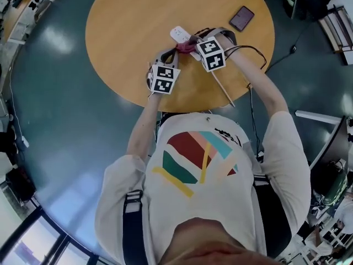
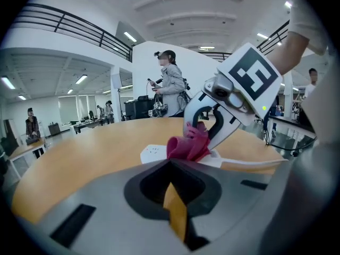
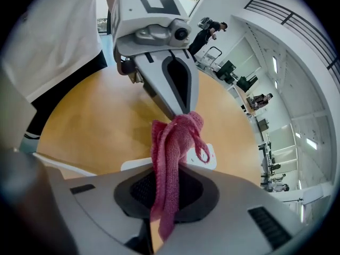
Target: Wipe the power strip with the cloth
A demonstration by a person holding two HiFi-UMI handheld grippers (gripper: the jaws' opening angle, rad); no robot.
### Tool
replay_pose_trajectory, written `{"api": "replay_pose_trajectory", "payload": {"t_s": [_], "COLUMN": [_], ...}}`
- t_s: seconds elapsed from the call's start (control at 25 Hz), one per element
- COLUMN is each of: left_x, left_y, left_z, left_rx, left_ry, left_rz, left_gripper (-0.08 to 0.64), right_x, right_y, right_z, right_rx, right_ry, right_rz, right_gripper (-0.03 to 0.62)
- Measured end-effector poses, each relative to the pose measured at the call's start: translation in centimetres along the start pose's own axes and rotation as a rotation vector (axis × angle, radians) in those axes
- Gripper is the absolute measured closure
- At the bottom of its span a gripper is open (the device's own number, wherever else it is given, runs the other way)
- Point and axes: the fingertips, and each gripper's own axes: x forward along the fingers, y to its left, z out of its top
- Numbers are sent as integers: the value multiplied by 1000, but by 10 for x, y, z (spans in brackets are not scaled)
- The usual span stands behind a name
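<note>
Two hand-held grippers meet over the far part of the round wooden surface (image 1: 127,21), and they crowd out much of what lies beneath them. The right gripper (image 1: 193,46) points steeply down, its jaws clamped on the pink cloth (image 3: 169,142). The cloth runs out of the jaws as a twisted strip and bunches on top of the power strip (image 1: 179,34).

The left gripper (image 3: 180,110) comes in lower and flatter, jaws together, with its tip right up against the bunched cloth. Whether a fold is pinched there or the tip only touches it, I cannot tell, since the cloth covers the spot in every view.

Of the white power strip only one end shows from above, poking out beyond the cloth toward the far side. The rest is under the cloth and the two grippers. From the right gripper view, pale bits of it show on either side of the pink strip, and its sockets are too small to make out. A pale cable (image 1: 223,90) leads from it toward the near edge of the surface, where it passes under the person's right arm.

A dark phone (image 1: 241,18) lies well apart, toward the far right rim. In the left gripper view people stand in the hall behind, too distant to tell much.
</note>
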Motion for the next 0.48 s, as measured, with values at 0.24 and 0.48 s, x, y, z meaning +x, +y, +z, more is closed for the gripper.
{"api": "replay_pose_trajectory", "payload": {"t_s": [0.24, 0.48], "left_x": [10, 21], "left_y": [-1, -12], "left_z": [5, 6], "left_rx": [0, 16], "left_ry": [-5, 8], "left_rz": [9, -16], "left_gripper": [518, 518], "right_x": [-7, -19], "right_y": [22, 47], "right_z": [-7, -14], "right_rx": [28, 76], "right_ry": [3, -7], "right_rz": [-1, -1], "right_gripper": [554, 554]}}
